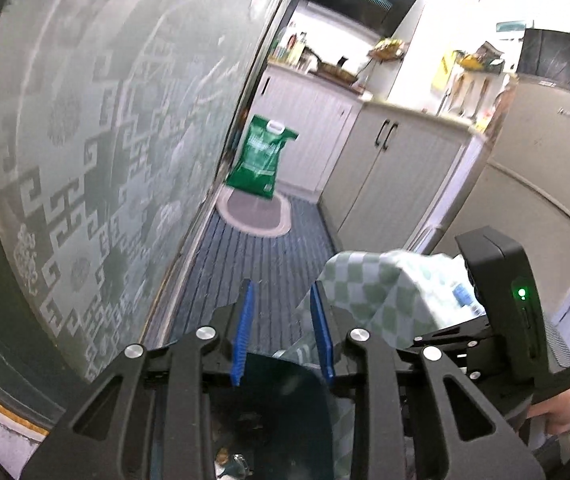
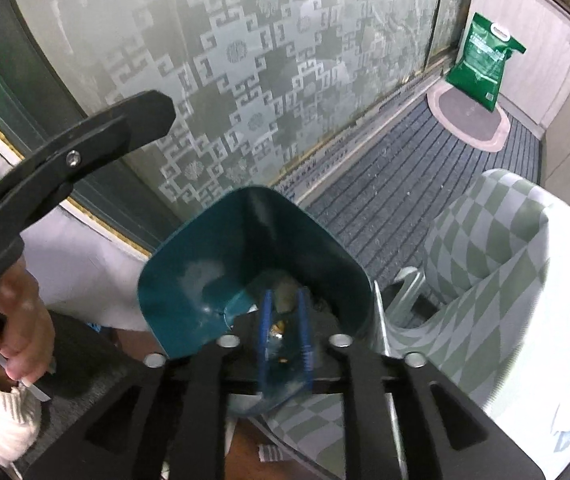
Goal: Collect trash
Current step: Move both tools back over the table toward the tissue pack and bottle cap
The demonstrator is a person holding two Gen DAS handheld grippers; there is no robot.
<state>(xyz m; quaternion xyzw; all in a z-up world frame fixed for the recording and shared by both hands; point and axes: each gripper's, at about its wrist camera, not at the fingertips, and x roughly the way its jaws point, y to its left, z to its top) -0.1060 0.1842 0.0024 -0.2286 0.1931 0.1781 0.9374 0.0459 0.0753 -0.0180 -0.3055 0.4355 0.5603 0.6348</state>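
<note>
Right gripper [image 2: 283, 322] is hanging over the teal bin [image 2: 189, 280], jaws narrowly parted, holding nothing. Left gripper [image 1: 283, 332] is pointing along the floor mat [image 1: 253, 264], jaws partly open, empty.

teal bin [image 2: 189, 280] | open, upright | floor, beside checkered bag [image 2: 485, 248]

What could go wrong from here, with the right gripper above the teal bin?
1. The right gripper hangs by the bin's near rim, so dropped trash could land outside.
2. The checked bag sits right beside the bin; a piece might slip into its folds.
3. The left gripper is near the patterned glass door and could knock it.
</note>
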